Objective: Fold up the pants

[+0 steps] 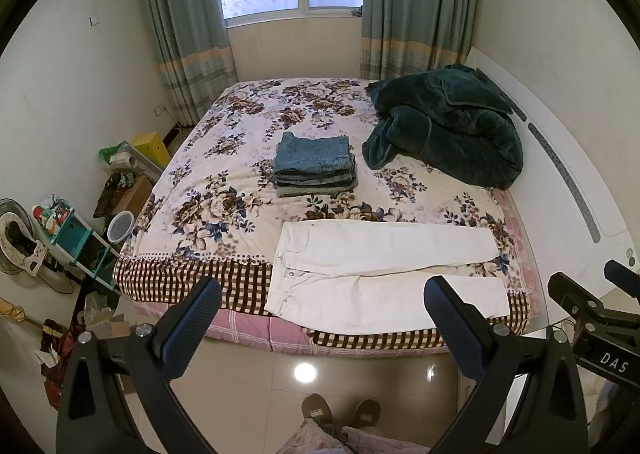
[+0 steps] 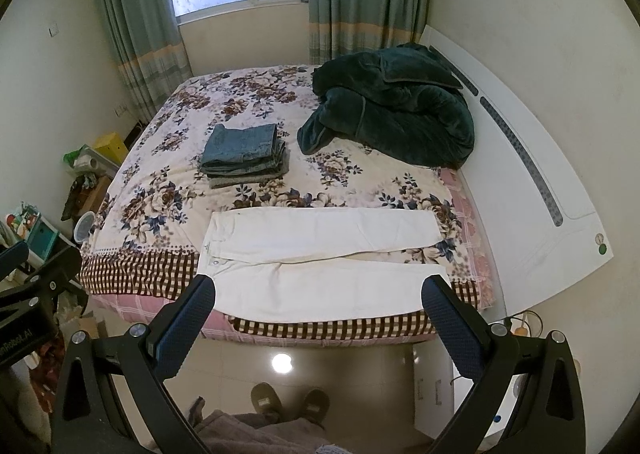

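Observation:
White pants lie flat along the near edge of the bed, waistband to the left, both legs spread to the right. They also show in the right wrist view. My left gripper is open and empty, held above the floor in front of the bed, short of the pants. My right gripper is open and empty too, at about the same height and distance. Neither touches the pants.
A stack of folded jeans sits mid-bed. A dark green quilt is heaped at the far right by the white headboard. Clutter and a shelf stand left of the bed. Slippered feet stand on the tiled floor.

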Demonstrator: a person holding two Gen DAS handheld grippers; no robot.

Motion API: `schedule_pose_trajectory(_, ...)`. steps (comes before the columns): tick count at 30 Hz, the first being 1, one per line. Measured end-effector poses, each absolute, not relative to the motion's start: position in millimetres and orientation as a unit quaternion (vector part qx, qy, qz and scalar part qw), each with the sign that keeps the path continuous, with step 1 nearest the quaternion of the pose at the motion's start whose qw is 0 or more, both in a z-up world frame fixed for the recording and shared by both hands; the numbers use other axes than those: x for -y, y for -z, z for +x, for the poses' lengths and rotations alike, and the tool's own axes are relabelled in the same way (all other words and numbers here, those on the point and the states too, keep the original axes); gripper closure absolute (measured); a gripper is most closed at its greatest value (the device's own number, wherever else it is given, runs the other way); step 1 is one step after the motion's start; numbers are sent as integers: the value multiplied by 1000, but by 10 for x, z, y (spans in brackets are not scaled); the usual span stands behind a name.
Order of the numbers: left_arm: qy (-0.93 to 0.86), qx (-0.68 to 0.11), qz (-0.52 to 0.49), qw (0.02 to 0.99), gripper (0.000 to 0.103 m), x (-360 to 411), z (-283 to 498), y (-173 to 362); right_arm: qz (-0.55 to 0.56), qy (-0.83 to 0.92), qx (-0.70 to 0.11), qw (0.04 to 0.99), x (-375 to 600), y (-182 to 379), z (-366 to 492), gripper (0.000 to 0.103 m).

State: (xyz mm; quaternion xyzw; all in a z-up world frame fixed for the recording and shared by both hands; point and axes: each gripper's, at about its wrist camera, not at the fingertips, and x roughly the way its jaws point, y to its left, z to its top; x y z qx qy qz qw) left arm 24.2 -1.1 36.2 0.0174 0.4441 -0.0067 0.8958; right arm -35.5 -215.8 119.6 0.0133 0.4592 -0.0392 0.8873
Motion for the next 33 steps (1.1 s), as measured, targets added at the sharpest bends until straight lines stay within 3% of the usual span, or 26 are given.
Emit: schedule_pose_trajectory(33, 6, -439, 14, 898, 0, -48, 244, -477, 10, 27, -464, 886, 2118, -1303, -394, 0)
